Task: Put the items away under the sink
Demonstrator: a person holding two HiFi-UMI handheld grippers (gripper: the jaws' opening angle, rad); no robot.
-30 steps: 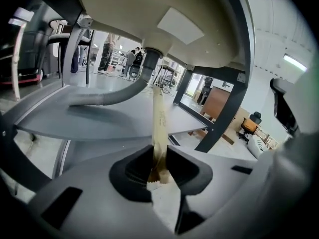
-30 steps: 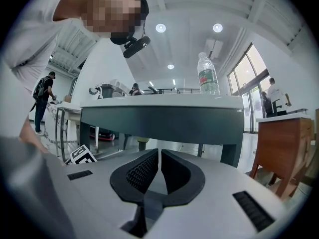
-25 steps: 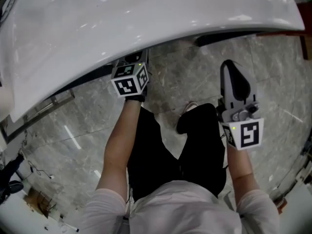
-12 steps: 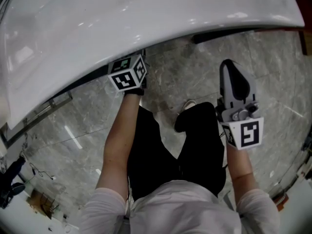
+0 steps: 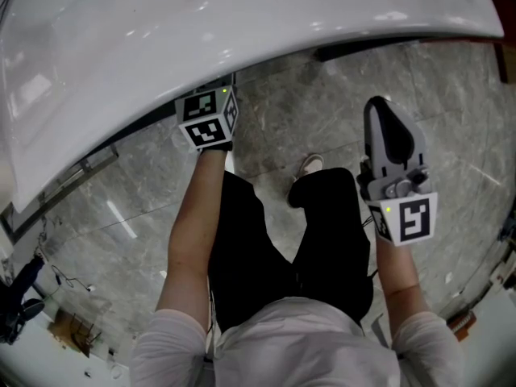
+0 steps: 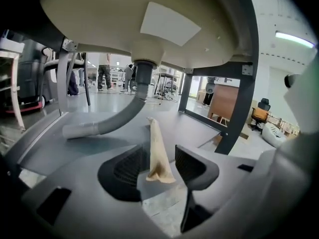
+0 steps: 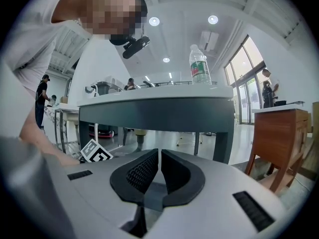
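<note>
1. Cloth (image 6: 153, 133): a beige, twisted strip on the shelf (image 6: 209, 126) under the sink (image 5: 242, 31). Its flared end is nearest me and its long axis runs straight away from me toward the drain hose (image 6: 114, 118).
2. Left gripper (image 6: 160, 154): the nearer one, reaching in beneath the basin. My fingers (image 6: 130, 168) have just been opening and now stand wide. The cloth's near end is between them, but neither pad presses on it.
3. Coming move, as I judge it: the cloth looks delivered, so I draw back along its axis without snagging it.
4. Right gripper (image 7: 159, 169): well apart, outside the sink, with the fingers closed together on nothing.
5. Containers: none in view. A water bottle (image 7: 199, 66) stands on the worktop (image 7: 154, 108) ahead of my right gripper.
</note>
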